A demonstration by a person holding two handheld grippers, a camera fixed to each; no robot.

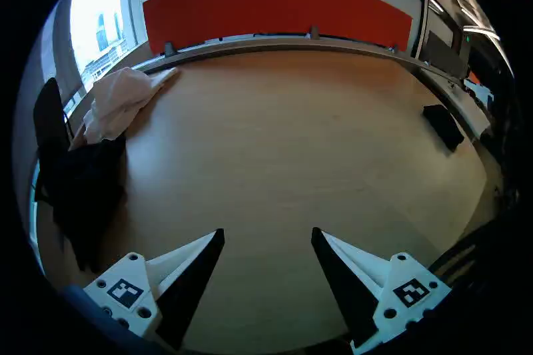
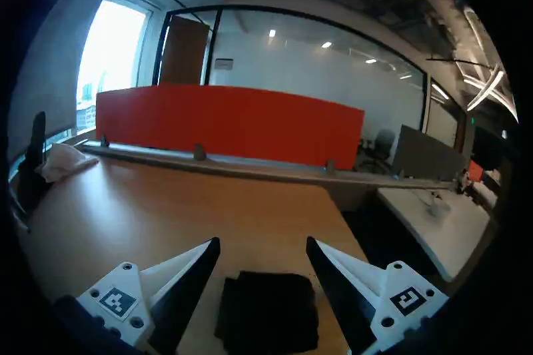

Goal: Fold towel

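Left gripper view: our left gripper (image 1: 266, 248) has its fingers wide apart, grasping nothing, likely ready to grab. The white towel (image 1: 120, 98) lies crumpled at ten o'clock on the desk (image 1: 280, 155). Our right gripper (image 2: 263, 255) is spread too, over a black cloth (image 2: 266, 312).

- Daylight: strong, from window (image 1: 100, 28) at ten o'clock in both views; pane blown out white.
- Ceiling lights (image 2: 326, 44): small bright spots, twelve o'clock, right gripper view.
- Table (image 1: 286, 155): evenly lit, soft sheen, faint shadows.
- Distortion: fisheye; red partition (image 1: 280, 8) bowed.
- Focus: sharp centrally; rim dim, slightly soft.
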